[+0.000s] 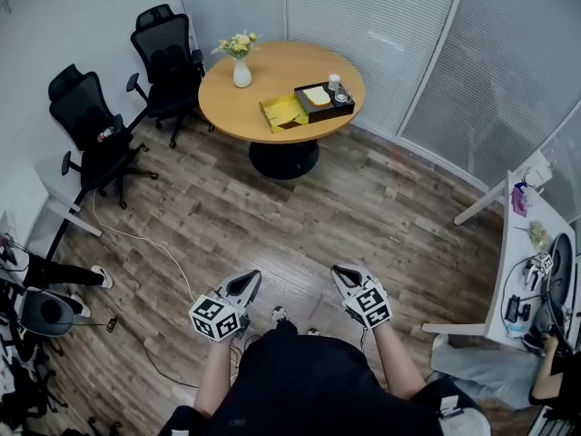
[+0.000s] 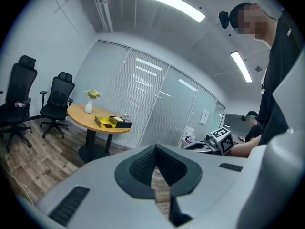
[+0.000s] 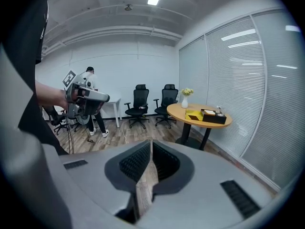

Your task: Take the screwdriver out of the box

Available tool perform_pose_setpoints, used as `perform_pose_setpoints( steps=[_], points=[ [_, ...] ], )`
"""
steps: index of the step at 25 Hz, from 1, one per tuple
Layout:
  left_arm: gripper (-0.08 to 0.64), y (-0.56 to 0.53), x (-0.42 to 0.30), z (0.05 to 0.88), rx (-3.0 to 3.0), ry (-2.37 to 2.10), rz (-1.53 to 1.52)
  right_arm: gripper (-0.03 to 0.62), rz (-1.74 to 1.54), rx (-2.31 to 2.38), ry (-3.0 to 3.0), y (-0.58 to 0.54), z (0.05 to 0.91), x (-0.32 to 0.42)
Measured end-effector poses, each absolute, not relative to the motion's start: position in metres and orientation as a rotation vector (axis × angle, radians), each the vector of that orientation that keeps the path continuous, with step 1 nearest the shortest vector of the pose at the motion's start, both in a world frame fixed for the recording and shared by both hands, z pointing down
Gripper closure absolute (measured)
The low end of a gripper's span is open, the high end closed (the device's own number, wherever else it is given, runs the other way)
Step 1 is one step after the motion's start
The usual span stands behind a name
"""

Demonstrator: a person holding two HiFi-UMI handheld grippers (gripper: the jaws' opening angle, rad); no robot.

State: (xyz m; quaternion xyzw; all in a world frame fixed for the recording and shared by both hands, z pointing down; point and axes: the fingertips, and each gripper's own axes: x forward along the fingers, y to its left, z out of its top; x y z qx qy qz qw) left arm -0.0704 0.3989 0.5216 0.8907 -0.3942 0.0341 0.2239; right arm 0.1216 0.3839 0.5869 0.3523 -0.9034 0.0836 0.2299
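The left tongs and right tongs are pinched together, empty. The box lies well off at twelve o'clock, nearer the right; screwdriver unseen.

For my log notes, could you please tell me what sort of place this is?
Probably an office meeting room: a round table, two office chairs beside it, and glass partitions with blinds.

We cannot make out a screwdriver in the black box; its contents show too small to tell.
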Motion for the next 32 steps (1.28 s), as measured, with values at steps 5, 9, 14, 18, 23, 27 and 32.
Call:
perform_pose_setpoints(
  steps=[5,9,14,18,23,27,32],
  points=[
    [0.554,0.376,-0.086,0.523,2.465,-1.069,0.069,0.578,0.241,0.987,-2.469,0.363,0.589,0.111],
    [0.554,0.358,-0.098,0.524,2.463,-1.065,0.043,0.578,0.232,0.979,-2.497,0.344,0.582,0.097],
    [0.554,0.343,-0.110,0.531,2.462,-1.039,0.038,0.578,0.232,0.990,-2.480,0.329,0.586,0.083],
    [0.554,0.329,-0.121,0.535,2.464,-1.009,0.051,0.578,0.265,1.011,-2.470,0.320,0.590,0.073],
    [0.554,0.314,-0.129,0.534,2.484,-0.967,0.071,0.578,0.275,1.049,-2.459,0.310,0.591,0.066],
    [0.554,0.308,-0.129,0.536,2.492,-0.938,0.096,0.578,0.306,1.067,-2.439,0.307,0.599,0.068],
    [0.554,0.298,-0.130,0.538,2.474,-0.943,0.118,0.578,0.328,1.067,-2.436,0.294,0.604,0.072]
  ],
)
